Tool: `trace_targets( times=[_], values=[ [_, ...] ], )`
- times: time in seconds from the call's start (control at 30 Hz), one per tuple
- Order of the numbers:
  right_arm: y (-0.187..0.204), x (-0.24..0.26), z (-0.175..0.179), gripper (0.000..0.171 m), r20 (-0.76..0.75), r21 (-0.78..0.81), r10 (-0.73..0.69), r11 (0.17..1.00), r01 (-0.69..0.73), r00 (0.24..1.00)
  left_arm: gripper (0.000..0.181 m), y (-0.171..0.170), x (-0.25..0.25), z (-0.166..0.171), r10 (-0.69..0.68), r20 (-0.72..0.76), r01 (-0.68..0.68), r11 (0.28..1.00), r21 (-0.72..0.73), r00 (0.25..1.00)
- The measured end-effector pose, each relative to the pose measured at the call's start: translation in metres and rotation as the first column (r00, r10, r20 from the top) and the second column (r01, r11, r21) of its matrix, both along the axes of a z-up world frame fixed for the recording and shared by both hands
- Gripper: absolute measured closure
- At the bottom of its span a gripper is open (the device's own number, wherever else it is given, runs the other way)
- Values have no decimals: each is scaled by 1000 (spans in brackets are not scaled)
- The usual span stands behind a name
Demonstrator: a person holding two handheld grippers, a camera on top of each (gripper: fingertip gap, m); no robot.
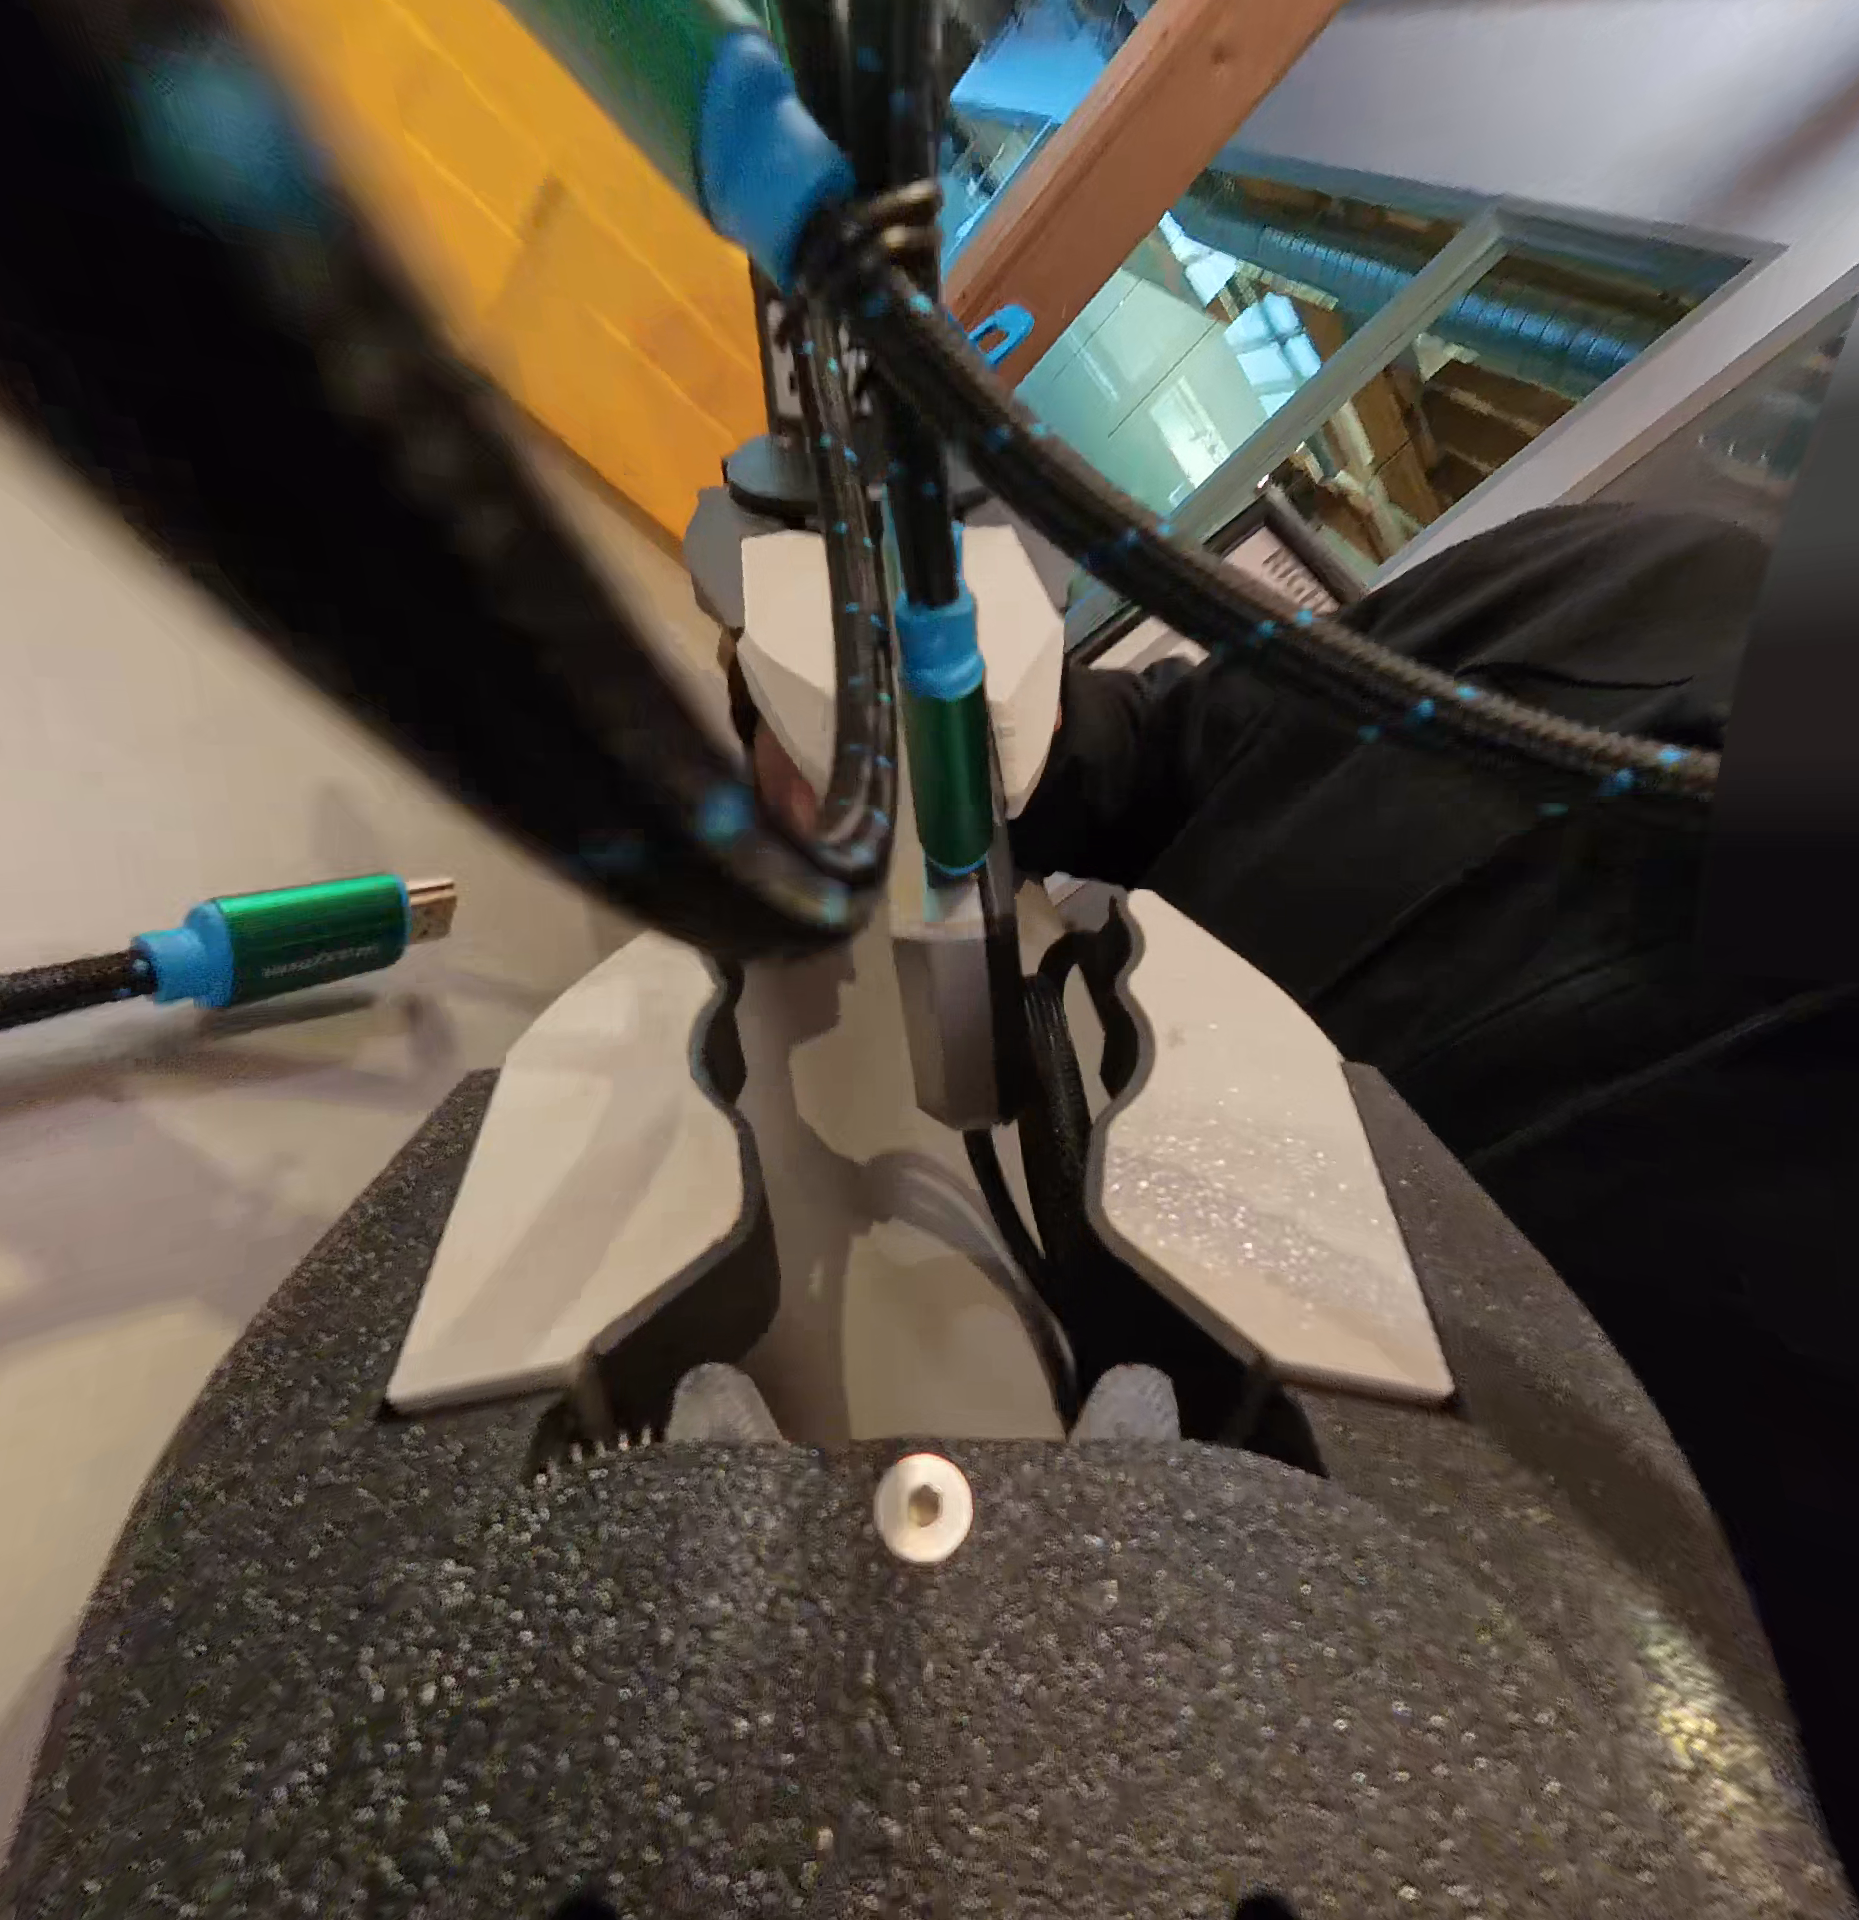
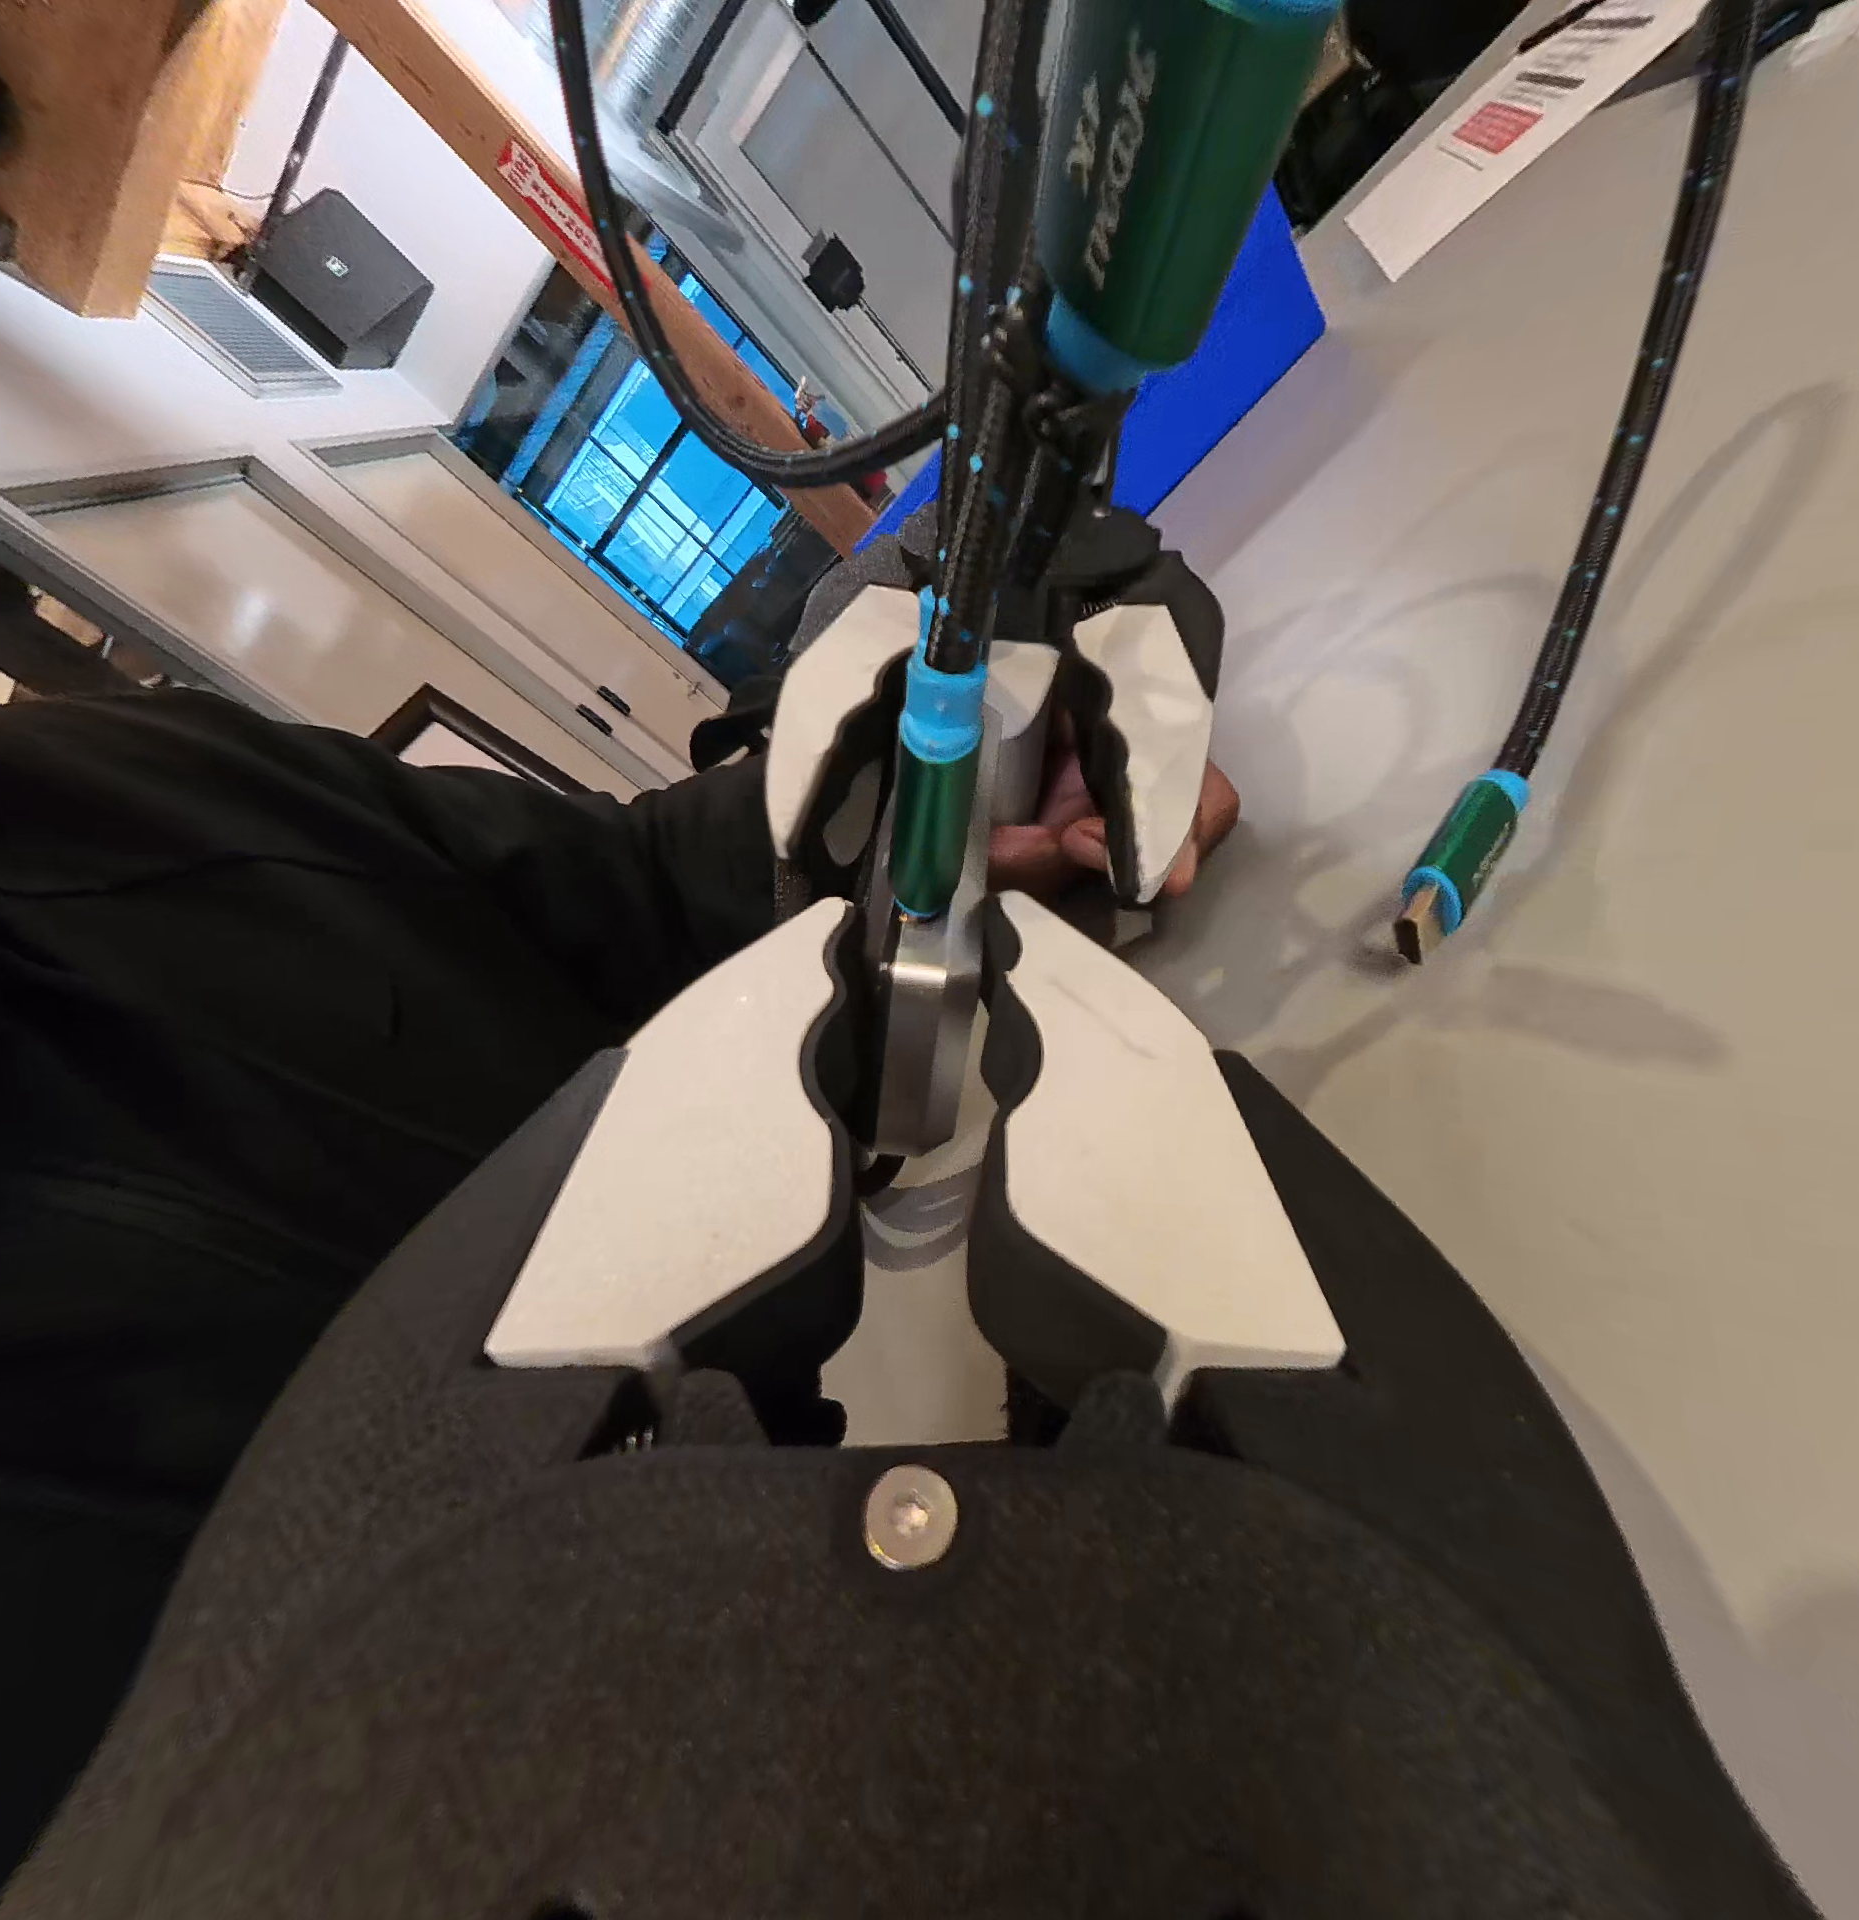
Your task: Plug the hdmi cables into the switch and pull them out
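Observation:
My right gripper [image 2: 920, 925] is shut on the grey metal switch [image 2: 920, 1049] and holds it above the table. A green HDMI plug with a blue collar [image 2: 930, 810] sits in the switch's edge, its braided black cable running up. My left gripper [image 1: 925, 956] is open, its fingers either side of the switch [image 1: 946, 1029] and the plugged-in plug [image 1: 946, 779]. It faces me in the right wrist view [image 2: 987, 831], fingers spread. A loose green plug [image 1: 312, 935] lies on the table, also in the right wrist view [image 2: 1455, 852]. Another green plug [image 2: 1174, 177] hangs close overhead among looped cables.
The grey table [image 2: 1527, 1351] lies under both grippers. A bundle of braided cables [image 1: 1216, 613] crosses the view. A person's black sleeve [image 1: 1424, 831] is behind the right gripper. A paper sheet [image 2: 1507, 135] and a blue box [image 2: 1257, 332] stand at the table's far side. Left and right tips are no more than a few centimetres apart.

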State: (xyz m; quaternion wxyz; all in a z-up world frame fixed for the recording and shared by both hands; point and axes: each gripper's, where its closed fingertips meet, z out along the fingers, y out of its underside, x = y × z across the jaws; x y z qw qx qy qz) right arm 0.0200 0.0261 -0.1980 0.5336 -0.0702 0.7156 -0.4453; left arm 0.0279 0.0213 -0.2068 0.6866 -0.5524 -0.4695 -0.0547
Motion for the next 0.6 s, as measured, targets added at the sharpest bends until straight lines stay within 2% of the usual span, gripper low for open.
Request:
trace_targets(
  times=[0.1, 0.17, 0.37, 0.6],
  values=[
    [-2, 7, 0, 151, -8, -16, -11, 1000, 11, 1000, 115, 6, -3, 11, 7, -31, -4, 996, 89, 1000],
    [-4, 8, 2, 151, -5, -30, -35, 999, 35, 999, 124, 8, -7, 15, 27, -39, -22, 992, 125, 999],
    [-8, 6, 4, 151, -13, -60, -88, 994, 87, 996, 139, 12, -13, 6, 69, 29, -72, 993, 96, 997],
    [-9, 3, 2, 151, -8, -46, -95, 994, 95, 995, 144, 14, -17, 8, 103, -4, -102, 990, 95, 995]
  ],
)
